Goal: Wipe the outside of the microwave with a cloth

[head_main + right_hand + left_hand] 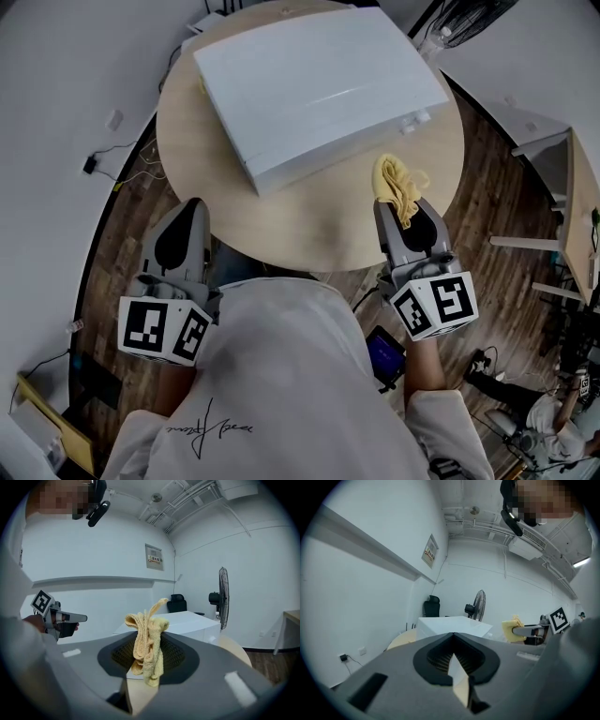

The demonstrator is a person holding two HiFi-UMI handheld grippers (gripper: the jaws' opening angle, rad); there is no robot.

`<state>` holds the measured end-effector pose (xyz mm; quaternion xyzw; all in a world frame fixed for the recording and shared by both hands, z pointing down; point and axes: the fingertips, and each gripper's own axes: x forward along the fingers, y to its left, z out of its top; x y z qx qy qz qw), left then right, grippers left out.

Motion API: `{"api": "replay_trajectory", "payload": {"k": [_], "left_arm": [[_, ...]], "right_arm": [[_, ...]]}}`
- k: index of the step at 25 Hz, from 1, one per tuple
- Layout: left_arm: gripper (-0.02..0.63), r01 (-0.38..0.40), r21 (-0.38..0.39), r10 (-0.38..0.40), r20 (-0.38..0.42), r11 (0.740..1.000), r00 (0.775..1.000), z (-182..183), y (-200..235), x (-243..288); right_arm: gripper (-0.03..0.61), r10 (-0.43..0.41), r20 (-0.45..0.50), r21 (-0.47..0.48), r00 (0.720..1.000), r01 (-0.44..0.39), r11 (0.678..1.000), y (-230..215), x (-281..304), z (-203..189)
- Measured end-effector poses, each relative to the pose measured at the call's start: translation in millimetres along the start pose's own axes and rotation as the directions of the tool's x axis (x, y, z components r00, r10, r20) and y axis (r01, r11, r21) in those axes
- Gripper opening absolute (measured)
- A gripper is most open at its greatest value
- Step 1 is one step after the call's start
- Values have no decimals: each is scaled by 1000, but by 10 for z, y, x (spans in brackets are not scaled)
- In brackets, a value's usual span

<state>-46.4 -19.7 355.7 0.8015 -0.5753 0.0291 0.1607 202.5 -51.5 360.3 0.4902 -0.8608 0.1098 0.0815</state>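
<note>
- While your right gripper (403,214) pinches the crumpled yellow terry cloth (396,183), the white boxy microwave (319,80) lies just ahead-left.
- Your left gripper (190,214), closed and empty, is farther away.

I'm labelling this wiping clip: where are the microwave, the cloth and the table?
microwave (319,82): head view, middle of its white top panel.
cloth (146,641): right gripper view, middle of the bunched yellow folds.
table (309,228): head view, bare wood near its front edge.

microwave (319,80) far sides hidden.
</note>
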Motion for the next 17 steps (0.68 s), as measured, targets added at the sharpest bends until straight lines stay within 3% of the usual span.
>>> {"api": "replay_trajectory", "payload": {"k": [3, 17], "left_arm": [[-9, -15, 5, 15, 23, 1000, 1000, 43, 19, 6], [-9, 24, 29, -24, -10, 999, 1000, -27, -104, 89]], "right_arm": [[132, 0, -2, -1, 1000, 0, 1000, -11, -11, -14], [131, 5, -30, -5, 1000, -5, 1000, -43, -33, -66]]}}
